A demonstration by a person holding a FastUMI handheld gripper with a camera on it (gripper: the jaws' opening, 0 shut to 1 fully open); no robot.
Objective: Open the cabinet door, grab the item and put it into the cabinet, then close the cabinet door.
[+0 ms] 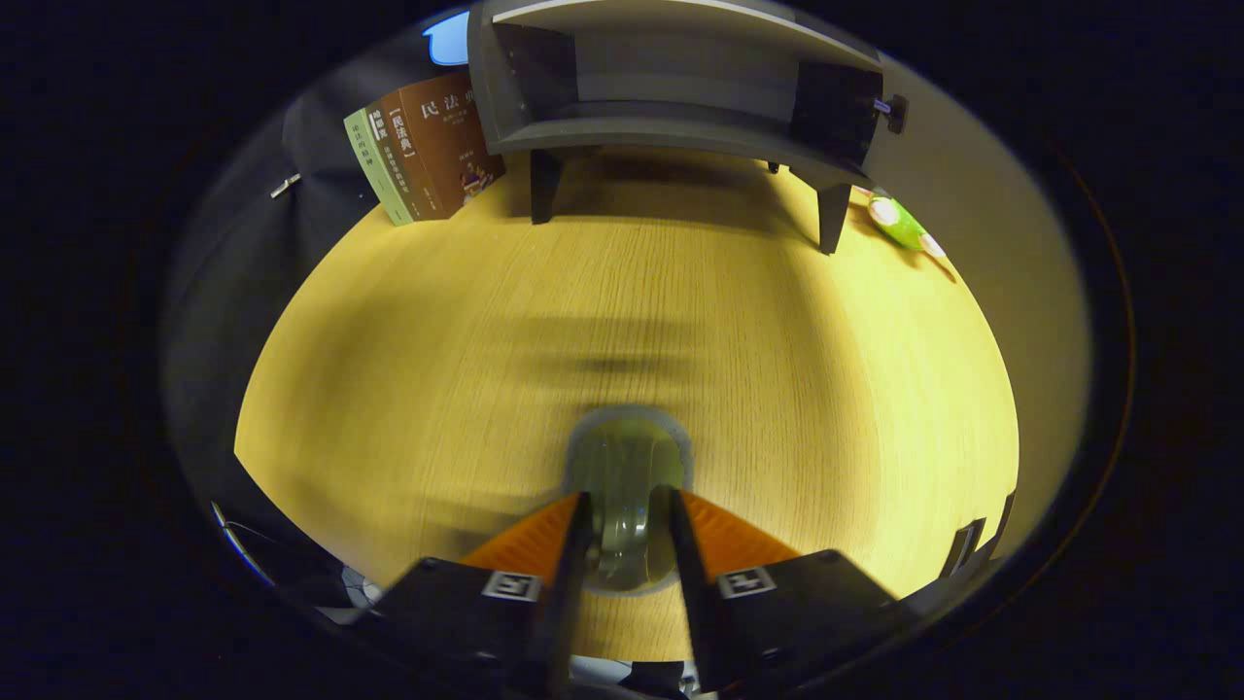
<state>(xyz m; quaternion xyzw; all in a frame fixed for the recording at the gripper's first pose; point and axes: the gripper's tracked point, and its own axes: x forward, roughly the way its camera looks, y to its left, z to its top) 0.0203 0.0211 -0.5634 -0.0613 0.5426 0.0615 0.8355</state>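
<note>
A small grey-green cup [627,465] with a rounded rim sits between my fingers, and my gripper [627,506] is shut on it, both fingers pressing its sides above the wooden table [437,340]. Far beyond the fingers stands the dark grey cabinet [671,126] on short legs. Its door [846,112] is swung open at the right side, with a small knob [894,109] showing, and the inside looks bare.
Two or three books [423,151] lean upright to the left of the cabinet. A green and white object [899,224] lies on the table by the cabinet's right leg. A pale wall [1001,272] rises at the right.
</note>
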